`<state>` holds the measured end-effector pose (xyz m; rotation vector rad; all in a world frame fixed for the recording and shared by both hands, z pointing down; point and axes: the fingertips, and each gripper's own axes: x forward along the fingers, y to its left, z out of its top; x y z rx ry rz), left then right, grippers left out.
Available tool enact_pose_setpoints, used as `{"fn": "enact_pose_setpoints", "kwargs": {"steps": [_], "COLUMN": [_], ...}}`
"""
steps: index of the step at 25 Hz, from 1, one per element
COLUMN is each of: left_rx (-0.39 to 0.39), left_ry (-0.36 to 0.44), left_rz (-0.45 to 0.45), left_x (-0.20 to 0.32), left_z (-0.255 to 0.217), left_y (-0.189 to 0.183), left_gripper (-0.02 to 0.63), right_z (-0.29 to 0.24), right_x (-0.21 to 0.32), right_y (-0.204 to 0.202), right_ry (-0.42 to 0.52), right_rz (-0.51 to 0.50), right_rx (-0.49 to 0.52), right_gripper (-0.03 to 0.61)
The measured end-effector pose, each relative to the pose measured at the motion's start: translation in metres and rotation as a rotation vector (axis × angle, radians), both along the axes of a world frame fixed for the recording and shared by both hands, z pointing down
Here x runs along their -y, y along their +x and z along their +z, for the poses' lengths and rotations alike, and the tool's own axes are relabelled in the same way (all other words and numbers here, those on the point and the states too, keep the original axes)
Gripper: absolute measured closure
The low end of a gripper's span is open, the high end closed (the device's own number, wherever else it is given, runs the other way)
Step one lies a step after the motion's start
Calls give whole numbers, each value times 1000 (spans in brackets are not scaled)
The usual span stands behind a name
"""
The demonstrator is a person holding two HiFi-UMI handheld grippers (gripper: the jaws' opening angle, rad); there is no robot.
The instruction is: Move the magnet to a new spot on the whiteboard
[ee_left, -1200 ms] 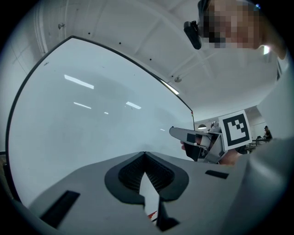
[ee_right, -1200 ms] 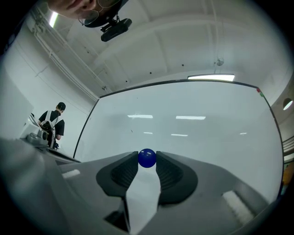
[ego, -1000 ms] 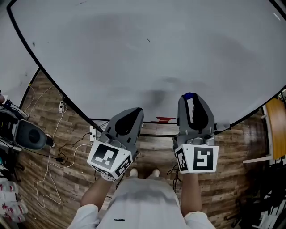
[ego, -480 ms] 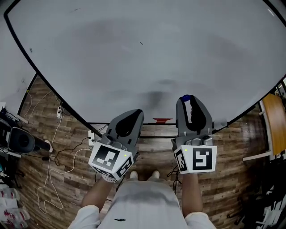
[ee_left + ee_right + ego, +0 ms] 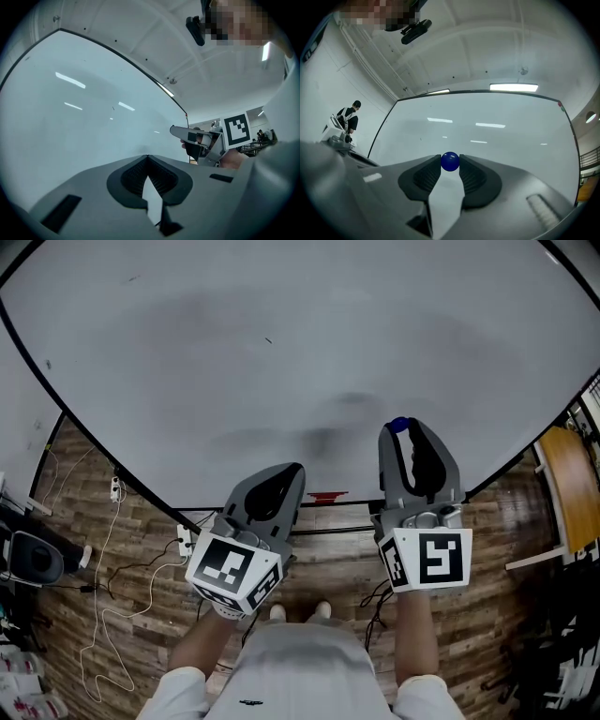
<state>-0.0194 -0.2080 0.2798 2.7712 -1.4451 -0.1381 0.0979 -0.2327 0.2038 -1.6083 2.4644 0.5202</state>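
Right gripper (image 5: 450, 165) is gripping a small blue ball magnet (image 5: 450, 161) at its jaw tips, the jaws partly apart around it. The magnet is sitting centre frame in the right gripper view, in front of the lower whiteboard (image 5: 281, 352); can't tell if it is touching the board. Being a ball, it shows no long axis. Left gripper (image 5: 147, 158) is hanging left of it, jaw tips together, gripping nothing. Marker cube (image 5: 431, 559) is showing black-and-white squares.
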Motion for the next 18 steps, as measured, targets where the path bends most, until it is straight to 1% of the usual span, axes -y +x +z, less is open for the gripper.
{"fn": "enact_pose_setpoints", "kwargs": {"steps": [6, 12, 18], "left_rx": [4, 13, 13], "left_ry": [21, 29, 44], "left_rz": [20, 48, 57], "left_x": [11, 22, 32], "left_z": [-15, -22, -36], "left_y": [16, 28, 40], "left_gripper": [607, 607, 607], "right_z": [-23, -37, -57], "right_x": [15, 27, 43], "right_y": [16, 20, 31], "right_ry": [33, 57, 70], "right_rz": [16, 27, 50], "right_rx": [-9, -37, -30], "right_gripper": [446, 446, 446]}}
